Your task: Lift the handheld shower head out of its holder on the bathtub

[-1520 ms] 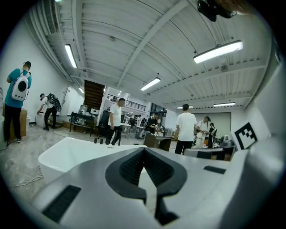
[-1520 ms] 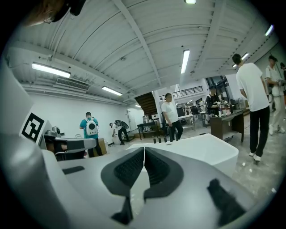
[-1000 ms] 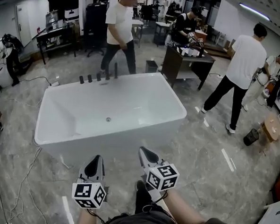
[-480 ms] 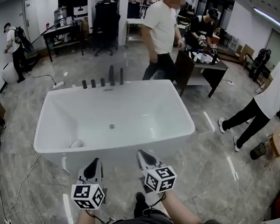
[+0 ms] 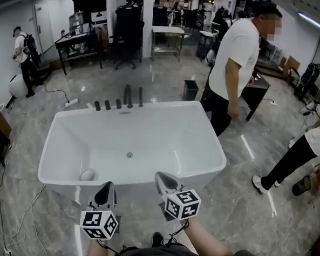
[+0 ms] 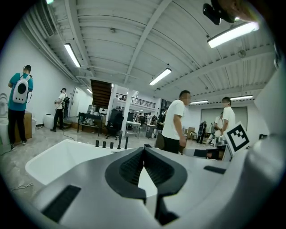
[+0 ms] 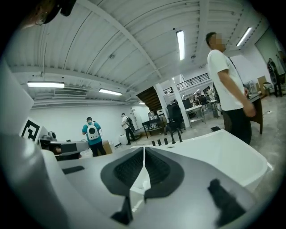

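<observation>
The white bathtub fills the middle of the head view. On its far rim stands a row of black fittings: three short knobs, a taller spout, and a slim upright, the handheld shower head, at the right end in its holder. The same row shows small in the left gripper view and the right gripper view. My left gripper and right gripper hover side by side at the tub's near rim, far from the fittings. Both are shut with nothing in them.
A person in a white shirt stands at the tub's far right corner. A round white object lies in the tub's near left corner, by the drain. Cables trail over the floor at left. Desks and other people stand farther back.
The tub has come closer, so both grippers now reach its near rim. The person in the white shirt has walked from behind the tub to its far right corner.
</observation>
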A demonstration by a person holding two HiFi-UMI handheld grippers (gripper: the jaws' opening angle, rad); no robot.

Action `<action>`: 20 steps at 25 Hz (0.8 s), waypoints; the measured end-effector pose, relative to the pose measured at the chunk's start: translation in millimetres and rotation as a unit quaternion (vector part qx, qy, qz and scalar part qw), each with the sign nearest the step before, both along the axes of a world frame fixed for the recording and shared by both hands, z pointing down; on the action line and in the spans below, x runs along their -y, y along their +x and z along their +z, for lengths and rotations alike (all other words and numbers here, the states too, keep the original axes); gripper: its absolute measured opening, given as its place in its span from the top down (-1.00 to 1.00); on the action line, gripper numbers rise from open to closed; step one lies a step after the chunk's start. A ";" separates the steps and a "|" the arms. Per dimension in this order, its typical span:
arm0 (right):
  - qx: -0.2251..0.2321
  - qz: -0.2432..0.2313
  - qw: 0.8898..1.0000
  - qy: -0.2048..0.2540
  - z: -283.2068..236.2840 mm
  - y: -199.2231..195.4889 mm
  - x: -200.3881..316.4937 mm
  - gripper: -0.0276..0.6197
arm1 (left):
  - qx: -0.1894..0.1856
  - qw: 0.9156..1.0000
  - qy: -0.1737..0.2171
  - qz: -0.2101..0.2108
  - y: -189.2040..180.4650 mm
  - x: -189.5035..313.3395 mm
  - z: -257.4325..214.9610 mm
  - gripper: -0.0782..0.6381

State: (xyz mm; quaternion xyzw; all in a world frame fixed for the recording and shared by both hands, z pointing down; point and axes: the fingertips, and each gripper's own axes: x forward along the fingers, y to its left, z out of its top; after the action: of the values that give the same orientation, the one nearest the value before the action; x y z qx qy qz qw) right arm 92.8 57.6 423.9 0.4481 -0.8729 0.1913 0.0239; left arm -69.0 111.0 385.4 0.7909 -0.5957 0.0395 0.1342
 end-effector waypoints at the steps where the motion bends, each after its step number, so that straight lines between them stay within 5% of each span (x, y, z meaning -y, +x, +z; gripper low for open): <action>1: -0.001 -0.002 1.000 -0.001 0.3 3.7 6.0 0.83 | 0.000 1.000 0.000 -0.003 2.7 5.8 -1.1 0.74; 20: -0.035 0.043 0.998 -0.024 27.9 24.6 101.1 0.83 | -0.010 0.999 -0.008 0.040 4.6 132.0 19.9 0.74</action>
State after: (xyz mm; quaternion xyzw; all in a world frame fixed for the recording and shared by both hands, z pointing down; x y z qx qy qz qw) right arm 117.4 -43.5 451.8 0.4907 -0.8467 0.1976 0.0573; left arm -64.4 -21.0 405.3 0.8135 -0.5618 0.0415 0.1447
